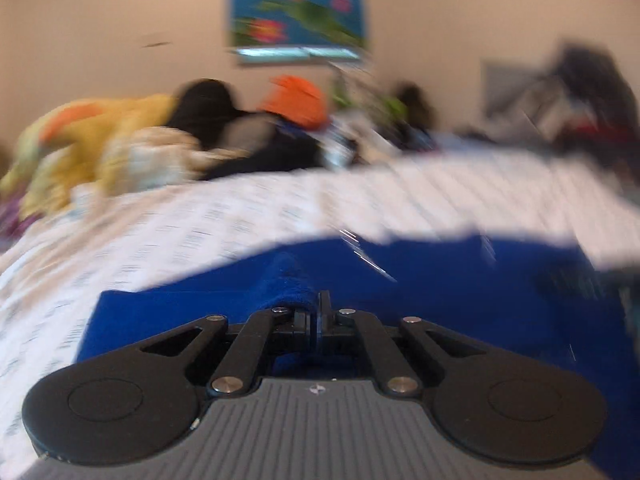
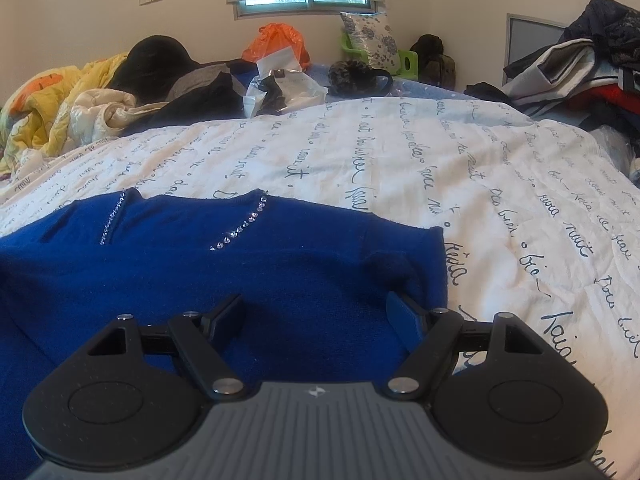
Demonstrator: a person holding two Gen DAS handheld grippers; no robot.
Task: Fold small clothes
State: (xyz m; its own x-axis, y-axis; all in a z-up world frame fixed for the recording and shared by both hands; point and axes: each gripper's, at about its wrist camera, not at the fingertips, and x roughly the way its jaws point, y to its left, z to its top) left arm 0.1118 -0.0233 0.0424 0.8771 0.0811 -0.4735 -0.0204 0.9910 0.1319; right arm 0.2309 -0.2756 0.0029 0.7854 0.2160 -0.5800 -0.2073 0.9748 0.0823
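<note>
Left gripper (image 1: 316,312) pinches blue sweater (image 2: 240,264) — rhinestones right-view only.

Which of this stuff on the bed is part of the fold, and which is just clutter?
Job: blue sweater; left gripper, shut on it; right gripper, open over it.

Clutter: orange bag, yellow quilt, black hat, clothes pile.

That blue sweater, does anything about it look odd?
A little: the blue sweater lies mostly flat on the bedspread, but the left gripper pinches a ridge of it upward. The right gripper is open.
</note>
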